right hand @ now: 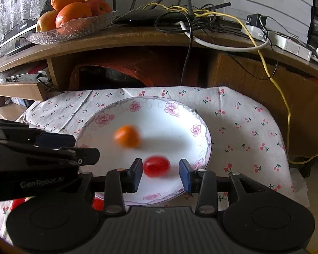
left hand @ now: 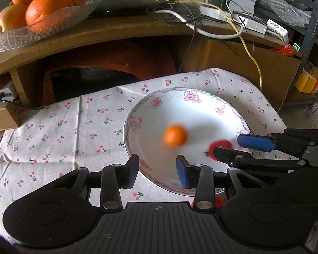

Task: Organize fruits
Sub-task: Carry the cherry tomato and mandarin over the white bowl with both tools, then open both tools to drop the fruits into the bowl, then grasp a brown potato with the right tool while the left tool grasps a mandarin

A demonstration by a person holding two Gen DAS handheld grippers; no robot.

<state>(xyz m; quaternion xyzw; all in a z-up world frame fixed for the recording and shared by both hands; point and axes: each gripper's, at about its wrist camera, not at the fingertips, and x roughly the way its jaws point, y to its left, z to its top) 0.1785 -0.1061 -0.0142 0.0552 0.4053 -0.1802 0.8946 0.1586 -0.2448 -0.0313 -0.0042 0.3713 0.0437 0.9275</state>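
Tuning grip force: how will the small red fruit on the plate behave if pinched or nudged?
The small red fruit looks round and glossy, so it would probably roll on the smooth plate and may slip. It is blurred between the open right gripper fingers, possibly already moving. Likely soft-skinned; pinch gently.

Both tools are made of matte black plastic. The left gripper (left hand: pixel 158 170) has a ribbed grey-black base plate, two round flat housings at its sides, and silver rivets on the linkage bars. Its fingers carry blue pads (left hand: pixel 183 174). The right gripper (right hand: pixel 161 174) looks the same; "GenRobot.ai" is printed in grey on the left one's body.
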